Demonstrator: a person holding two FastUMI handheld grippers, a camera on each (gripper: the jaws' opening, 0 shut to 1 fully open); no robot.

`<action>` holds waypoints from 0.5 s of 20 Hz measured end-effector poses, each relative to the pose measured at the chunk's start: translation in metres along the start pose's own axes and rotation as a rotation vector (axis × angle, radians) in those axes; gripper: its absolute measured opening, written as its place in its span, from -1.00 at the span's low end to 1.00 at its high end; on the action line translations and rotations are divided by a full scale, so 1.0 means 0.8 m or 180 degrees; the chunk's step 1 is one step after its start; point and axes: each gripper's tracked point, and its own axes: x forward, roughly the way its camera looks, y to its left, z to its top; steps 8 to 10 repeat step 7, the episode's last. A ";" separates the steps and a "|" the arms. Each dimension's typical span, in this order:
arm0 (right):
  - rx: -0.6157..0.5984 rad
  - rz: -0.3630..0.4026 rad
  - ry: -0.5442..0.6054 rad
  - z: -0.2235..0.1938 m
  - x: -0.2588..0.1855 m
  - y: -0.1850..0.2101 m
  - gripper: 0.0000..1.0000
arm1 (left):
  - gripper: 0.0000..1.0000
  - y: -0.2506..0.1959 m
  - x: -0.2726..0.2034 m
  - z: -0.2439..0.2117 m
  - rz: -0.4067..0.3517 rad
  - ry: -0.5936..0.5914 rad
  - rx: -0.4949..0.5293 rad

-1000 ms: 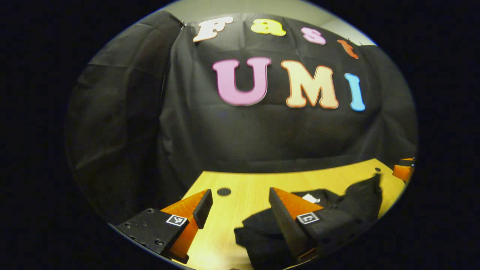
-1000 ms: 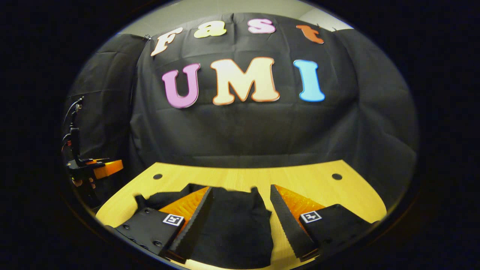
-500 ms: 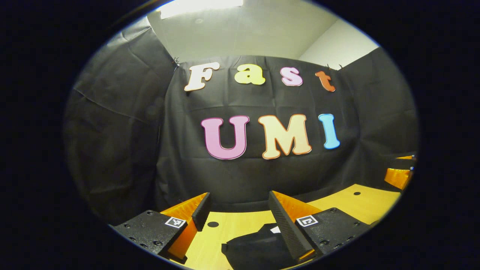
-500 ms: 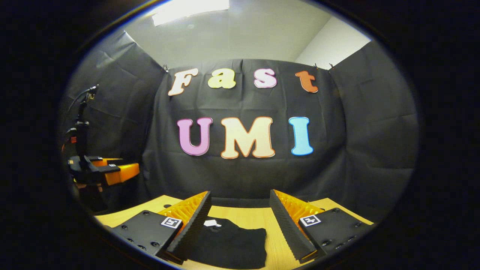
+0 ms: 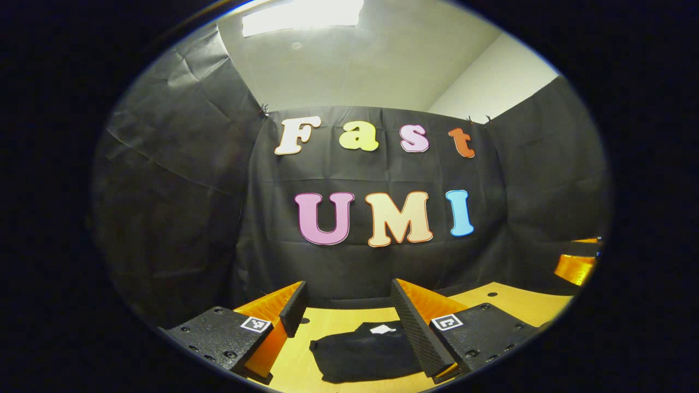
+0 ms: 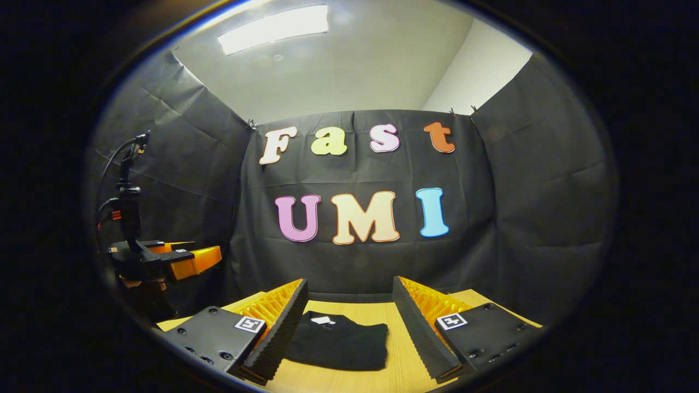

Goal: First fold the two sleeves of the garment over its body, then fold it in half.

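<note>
**A:** What has changed over the last second?

**B:** Both grippers have risen and drawn back; a second ago the left gripper (image 5: 349, 316) hung low over a rumpled heap of black cloth with one part still lifted, and now the black garment (image 5: 363, 353) lies as a flat, compact packet on the wooden table (image 5: 508, 301), seen between and beyond the fingers rather than under them.

**A:** And the other side?

**B:** The same; the right gripper (image 6: 349, 314) has tipped upward, so the ceiling light (image 6: 273, 30) now shows above the booth wall; the garment (image 6: 338, 344) sits on the table (image 6: 398, 371), apart from both fingers, its white neck label (image 6: 322, 320) at the far edge.

**A:** Are the fingers holding anything?

**B:** No; each pair stands spread wide with nothing between; the cloth has been let go.

**A:** So where does the task stand?

**B:** I judge it finished or nearly so; no sleeve sticks out, and the outline is a tidy rectangle, which fits sleeves folded in and the body halved; whether the layers are square underneath I cannot tell.

**A:** The other gripper?

**B:** In the right gripper view the left gripper (image 6: 188, 261) is held high at the left, well clear of the table.
</note>
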 end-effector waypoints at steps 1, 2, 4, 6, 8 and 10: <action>0.0007 0.0016 -0.0007 -0.002 -0.012 0.001 0.92 | 0.84 -0.001 -0.009 0.002 -0.0002 0.0001 0.0017; 0.0020 0.0031 -0.0018 -0.002 -0.022 0.000 0.92 | 0.84 -0.002 -0.018 0.003 -0.0009 0.0023 0.0047; 0.0050 0.0057 -0.0039 -0.003 -0.042 -0.001 0.95 | 0.84 -0.004 -0.032 0.010 -0.0019 0.0009 0.0074; 0.0066 0.0076 -0.0079 -0.001 -0.054 0.000 0.95 | 0.81 -0.006 -0.042 0.021 -0.0024 -0.0037 0.0070; 0.0069 0.0074 -0.0097 -0.001 -0.058 -0.002 0.92 | 0.82 -0.006 -0.045 0.026 -0.0023 -0.0059 0.0073; 0.0069 0.0074 -0.0097 -0.001 -0.058 -0.002 0.92 | 0.82 -0.006 -0.045 0.026 -0.0023 -0.0059 0.0073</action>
